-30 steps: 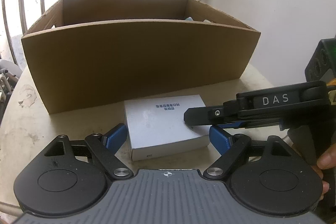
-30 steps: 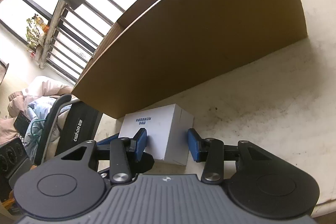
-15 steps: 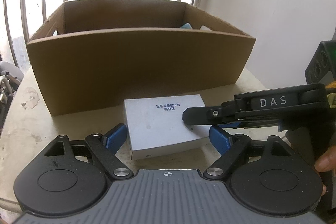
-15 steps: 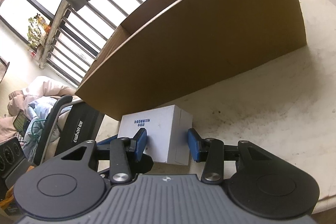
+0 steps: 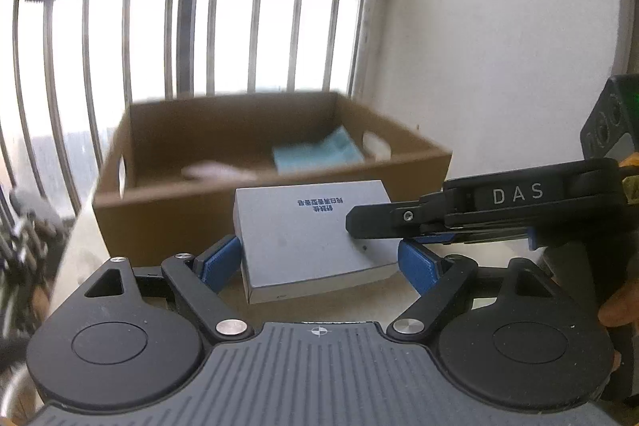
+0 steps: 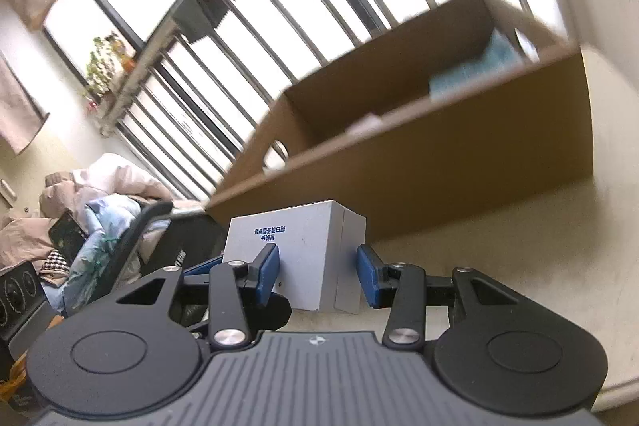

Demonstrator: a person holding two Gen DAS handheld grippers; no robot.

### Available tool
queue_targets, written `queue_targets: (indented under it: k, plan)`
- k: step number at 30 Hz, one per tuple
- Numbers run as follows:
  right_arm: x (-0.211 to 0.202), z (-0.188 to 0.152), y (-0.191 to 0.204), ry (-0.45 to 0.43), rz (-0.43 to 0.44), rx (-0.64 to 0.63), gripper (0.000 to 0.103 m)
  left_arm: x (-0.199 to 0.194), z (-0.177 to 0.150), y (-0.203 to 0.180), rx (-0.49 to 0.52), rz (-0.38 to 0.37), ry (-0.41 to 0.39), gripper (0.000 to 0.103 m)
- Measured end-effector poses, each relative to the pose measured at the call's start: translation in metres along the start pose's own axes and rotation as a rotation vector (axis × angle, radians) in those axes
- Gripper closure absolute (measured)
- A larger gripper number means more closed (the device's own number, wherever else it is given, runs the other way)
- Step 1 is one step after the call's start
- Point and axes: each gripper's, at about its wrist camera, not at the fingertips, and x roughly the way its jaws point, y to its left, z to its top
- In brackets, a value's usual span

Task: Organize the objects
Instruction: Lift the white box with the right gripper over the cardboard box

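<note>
Two grippers bracket one white box [image 5: 307, 226]: the left gripper [image 5: 319, 262] has its blue fingers [image 5: 219, 258] against the box's short ends, and the right gripper [image 6: 317, 272] has its fingers [image 6: 267, 272] across one end. Whether either pair presses firmly cannot be told. The box is in front of an open carton [image 5: 167, 222] on the tabletop [image 6: 519, 246], which contains a light-blue item [image 5: 319, 152].

Cardboard box [image 5: 255, 186] contents motion-blurred; pale item [image 5: 217, 171] inside unidentifiable; white box [image 5: 307, 226] print illegible.
</note>
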Motion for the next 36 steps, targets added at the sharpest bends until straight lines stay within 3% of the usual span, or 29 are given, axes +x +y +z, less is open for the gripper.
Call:
queue_targets:
  k: [10,17,22,25,32,36]
  plan:
    - [-0.022,0.048,0.027,-0.118,0.014,-0.115,0.057,-0.001,0.052,-0.013,0.087,0.027,-0.122,0.018]
    - [-0.012,0.089,0.022,-0.132,0.027,-0.115,0.057,0.036,0.089,-0.008,0.108,0.03,-0.118,0.017]
    - [0.009,0.119,-0.002,-0.09,0.025,-0.064,0.057,0.068,0.1,0.002,0.111,0.023,-0.062,0.017]
    - [0.024,0.135,-0.021,-0.037,0.021,-0.021,0.057,0.093,0.106,0.015,0.058,-0.019,0.014,0.017]
    - [0.068,0.159,-0.065,0.142,-0.037,0.077,0.057,0.145,0.109,0.048,-0.1,-0.137,0.199,0.018]
    - [0.083,0.162,-0.08,0.236,-0.068,0.095,0.057,0.168,0.112,0.057,-0.142,-0.178,0.284,0.017]
